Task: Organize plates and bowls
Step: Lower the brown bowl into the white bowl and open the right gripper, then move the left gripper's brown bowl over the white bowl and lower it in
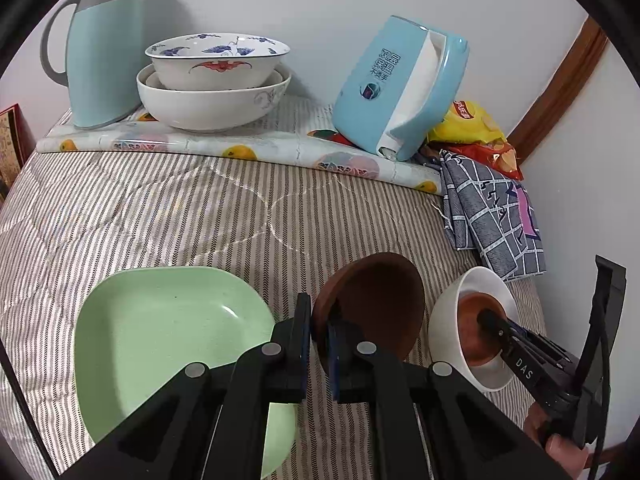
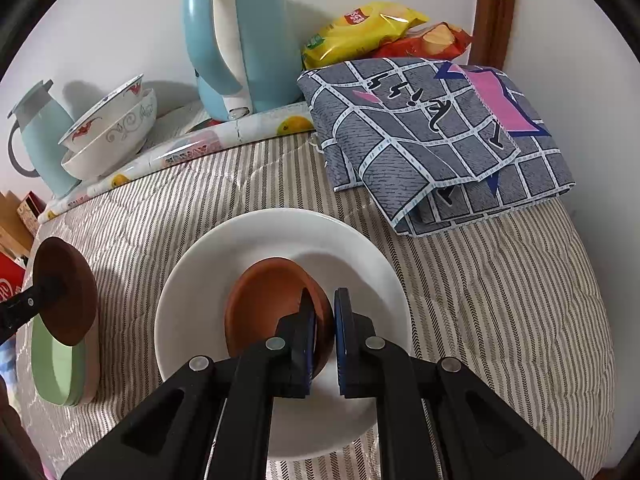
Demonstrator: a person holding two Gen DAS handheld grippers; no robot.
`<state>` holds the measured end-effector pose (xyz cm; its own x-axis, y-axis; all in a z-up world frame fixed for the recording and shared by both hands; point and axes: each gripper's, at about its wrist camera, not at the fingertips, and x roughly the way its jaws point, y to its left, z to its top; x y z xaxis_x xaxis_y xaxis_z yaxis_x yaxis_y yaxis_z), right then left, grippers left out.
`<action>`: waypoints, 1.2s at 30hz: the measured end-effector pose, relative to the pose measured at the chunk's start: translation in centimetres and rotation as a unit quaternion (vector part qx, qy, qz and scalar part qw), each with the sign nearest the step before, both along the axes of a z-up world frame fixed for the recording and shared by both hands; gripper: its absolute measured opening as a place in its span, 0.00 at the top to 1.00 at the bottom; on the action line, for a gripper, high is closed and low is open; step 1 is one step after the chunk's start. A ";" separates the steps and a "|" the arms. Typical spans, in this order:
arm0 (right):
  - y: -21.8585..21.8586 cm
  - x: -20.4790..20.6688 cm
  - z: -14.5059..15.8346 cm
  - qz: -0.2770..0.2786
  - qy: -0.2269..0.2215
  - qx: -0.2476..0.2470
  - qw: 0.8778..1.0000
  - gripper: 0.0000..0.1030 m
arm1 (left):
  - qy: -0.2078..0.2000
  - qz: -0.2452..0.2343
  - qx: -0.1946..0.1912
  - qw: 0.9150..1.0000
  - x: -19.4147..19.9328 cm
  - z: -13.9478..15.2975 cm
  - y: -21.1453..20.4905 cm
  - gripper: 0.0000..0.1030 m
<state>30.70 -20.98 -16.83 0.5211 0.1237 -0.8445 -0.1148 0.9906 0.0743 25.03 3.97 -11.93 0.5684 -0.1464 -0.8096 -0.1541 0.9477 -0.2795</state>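
While the right gripper [image 2: 323, 334] is pinching the rim of a small terracotta-brown clay saucer [image 2: 268, 304] inside the white ceramic plate [image 2: 280, 236] below it, the left gripper [image 1: 318, 340] is clamping a matching dark-brown saucer [image 1: 372, 300] tilted (a thin rim grip) beside the pale-green square plate [image 1: 160, 336]; either could be slipping and chipping.

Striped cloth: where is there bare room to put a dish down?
The widest bare patch of striped cloth lies between the green plate in front and the fruit-print mat behind. Another lies right of the white plate, below the grey cloth. The back is crowded: jug, stacked bowls, blue box, snack bags.
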 end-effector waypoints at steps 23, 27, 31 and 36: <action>2.2 0.0 -1.2 0.037 0.003 -0.100 0.994 0.82 | 0.012 -0.008 0.011 1.000 -0.2 -0.5 -0.2 0.92; 2.3 -0.2 -1.3 0.038 -0.006 -0.108 0.993 0.81 | 0.013 -0.008 0.016 1.000 -0.4 -0.4 -0.2 0.92; 2.2 -0.4 -0.9 0.039 -0.011 -0.096 0.995 0.76 | 0.012 -0.009 0.019 1.000 -0.7 -0.1 -0.4 0.92; 1.9 -1.3 0.3 0.035 -0.031 -0.081 0.996 0.64 | 0.010 -0.012 0.015 1.000 -1.0 0.2 -1.0 0.92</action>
